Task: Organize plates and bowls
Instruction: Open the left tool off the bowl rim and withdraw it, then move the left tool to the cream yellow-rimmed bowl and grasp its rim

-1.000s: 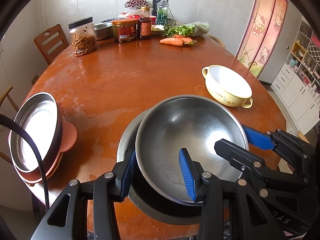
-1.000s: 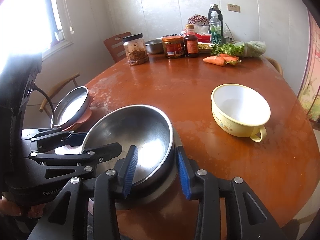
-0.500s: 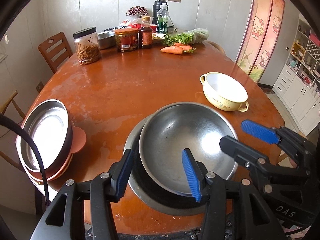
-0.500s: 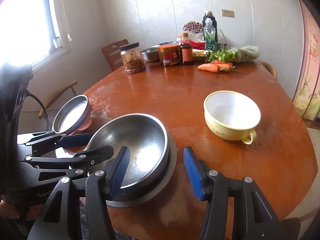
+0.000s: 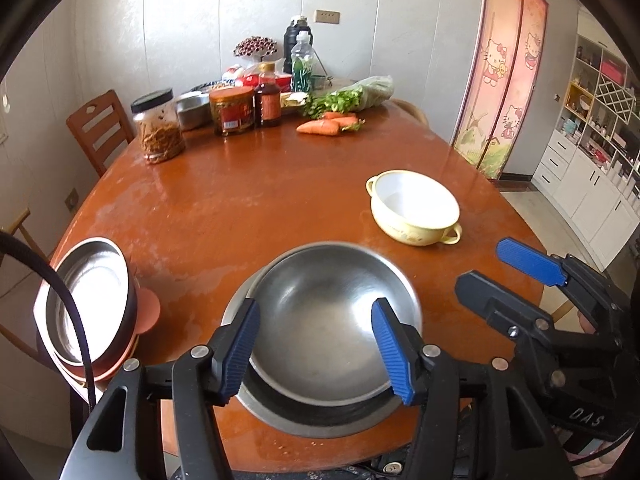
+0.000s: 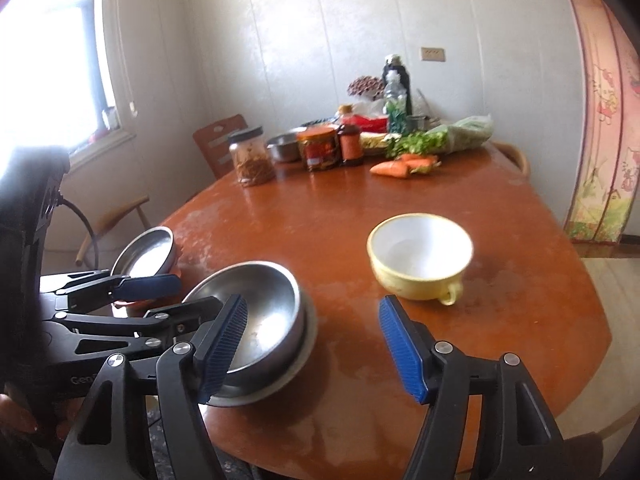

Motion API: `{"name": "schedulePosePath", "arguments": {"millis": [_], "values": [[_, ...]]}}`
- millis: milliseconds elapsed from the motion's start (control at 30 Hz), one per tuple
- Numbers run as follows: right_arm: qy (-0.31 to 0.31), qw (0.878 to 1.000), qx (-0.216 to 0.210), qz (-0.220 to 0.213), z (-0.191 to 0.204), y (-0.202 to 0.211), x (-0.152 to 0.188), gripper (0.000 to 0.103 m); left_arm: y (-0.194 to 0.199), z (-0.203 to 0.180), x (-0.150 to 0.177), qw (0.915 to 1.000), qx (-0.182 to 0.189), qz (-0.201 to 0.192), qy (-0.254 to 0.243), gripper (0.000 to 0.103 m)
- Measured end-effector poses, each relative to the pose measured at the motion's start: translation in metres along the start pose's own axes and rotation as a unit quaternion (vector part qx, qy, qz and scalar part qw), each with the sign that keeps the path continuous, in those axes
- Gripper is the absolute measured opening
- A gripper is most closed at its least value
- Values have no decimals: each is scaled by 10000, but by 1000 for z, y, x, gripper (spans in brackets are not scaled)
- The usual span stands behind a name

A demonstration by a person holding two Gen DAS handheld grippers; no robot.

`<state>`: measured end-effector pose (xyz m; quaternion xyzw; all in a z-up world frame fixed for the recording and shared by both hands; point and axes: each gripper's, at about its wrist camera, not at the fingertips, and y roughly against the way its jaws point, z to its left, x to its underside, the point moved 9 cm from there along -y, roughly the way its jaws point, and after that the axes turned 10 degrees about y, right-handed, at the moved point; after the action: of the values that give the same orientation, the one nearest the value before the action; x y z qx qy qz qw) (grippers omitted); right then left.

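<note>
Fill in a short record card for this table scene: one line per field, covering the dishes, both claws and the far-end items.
Steel bowl: sits in a steel plate, near edge
Yellow bowl: alone, upright, right side of table
Left stack: steel dish on pink plate
Left claw: open, empty
Right claw: open, empty
Far end: jars, bottles, carrots

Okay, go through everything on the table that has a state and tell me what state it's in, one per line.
Left hand-held gripper: open, empty.
Right hand-held gripper: open, empty.
Steel bowl: upright, empty, nested on a steel plate.
Yellow bowl: upright, empty, standing alone.
Steel dish: stacked on pink plates at the table edge.
Noodle jar: lid on.
Red jar: lid on.
</note>
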<state>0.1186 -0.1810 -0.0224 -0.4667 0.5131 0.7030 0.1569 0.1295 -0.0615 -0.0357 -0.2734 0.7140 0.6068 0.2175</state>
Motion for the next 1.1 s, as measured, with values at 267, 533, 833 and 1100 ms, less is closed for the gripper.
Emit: {"name": "schedulePosePath", "arguments": {"millis": [267,533,833,1100], "values": [[-196,9996,192,-118,-26,13,2,74,-3,-19,-11,10000,17,19,-95,63],[-359,9981,428,-249,-54,25,1,77,-4,-43,-23,9996,29,-51,-259,64],[-403,9947,912,-268,-87,33,5,77,-14,-60,-32,9996,55,-71,-269,66],[-528,9938,909,-349,-107,39,1,78,-28,-73,-40,9994,105,-29,-319,66]]}}
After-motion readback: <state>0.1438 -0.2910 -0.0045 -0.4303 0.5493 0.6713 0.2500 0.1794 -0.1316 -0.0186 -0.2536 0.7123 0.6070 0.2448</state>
